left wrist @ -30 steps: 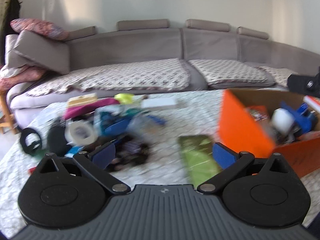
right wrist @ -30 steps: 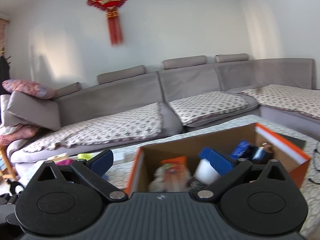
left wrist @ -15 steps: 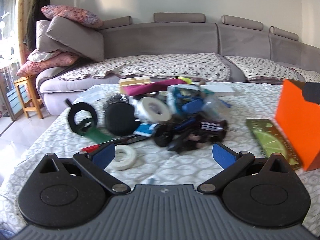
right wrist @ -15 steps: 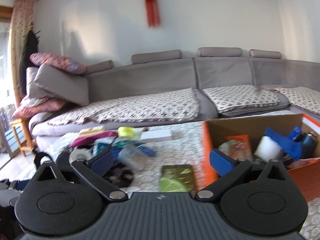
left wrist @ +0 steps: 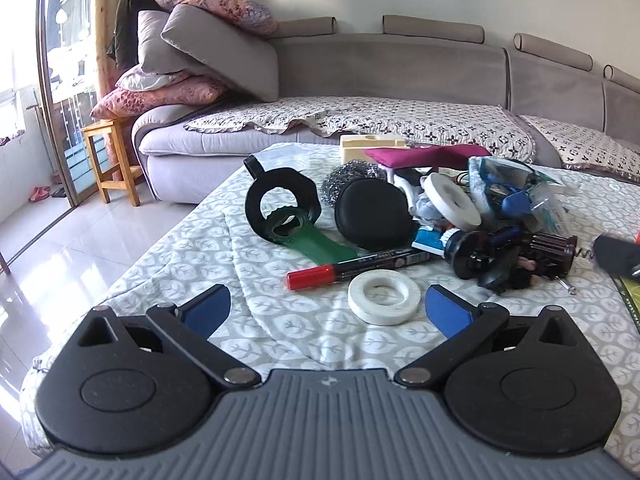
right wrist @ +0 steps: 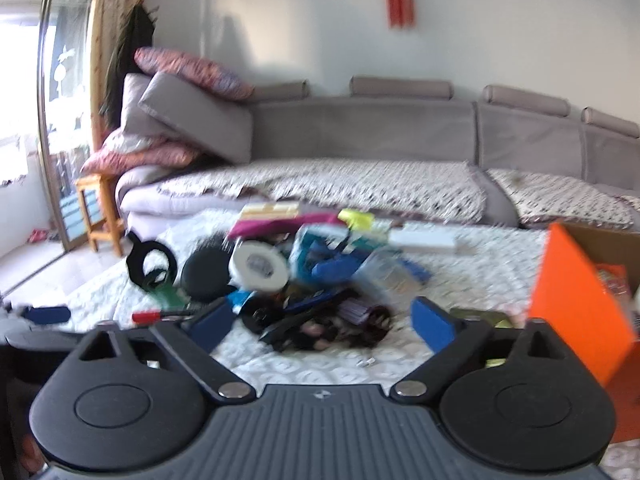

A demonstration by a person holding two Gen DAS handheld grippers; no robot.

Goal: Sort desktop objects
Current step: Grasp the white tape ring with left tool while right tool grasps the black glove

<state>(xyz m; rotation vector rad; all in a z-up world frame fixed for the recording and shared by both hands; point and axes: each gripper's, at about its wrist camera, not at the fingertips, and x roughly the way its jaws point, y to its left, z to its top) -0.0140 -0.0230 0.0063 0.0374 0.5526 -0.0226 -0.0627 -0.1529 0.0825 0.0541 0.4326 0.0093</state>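
Observation:
A pile of small objects lies on the patterned tablecloth (left wrist: 280, 328). In the left wrist view I see a white tape ring (left wrist: 384, 297), a red-capped marker (left wrist: 352, 267), a black round case (left wrist: 374, 214), a black-and-green opener (left wrist: 288, 216), a bigger white tape roll (left wrist: 452, 200) and a dark corkscrew tool (left wrist: 520, 256). My left gripper (left wrist: 326, 310) is open and empty, just short of the ring and marker. My right gripper (right wrist: 322, 326) is open and empty, above the pile (right wrist: 316, 276). The orange cardboard box (right wrist: 576, 300) stands at the right.
A grey sofa (left wrist: 400, 80) with patterned covers runs behind the table. Stacked cushions (left wrist: 192, 60) and a small wooden stool (left wrist: 112, 160) are at the left by a glass door. A green booklet (right wrist: 480, 316) lies next to the box. The table's left edge drops to a tiled floor.
Both grippers have swung left, away from the orange box and toward the pile. The left one has also come lower and closer to the white ring and marker. Both stayed open.

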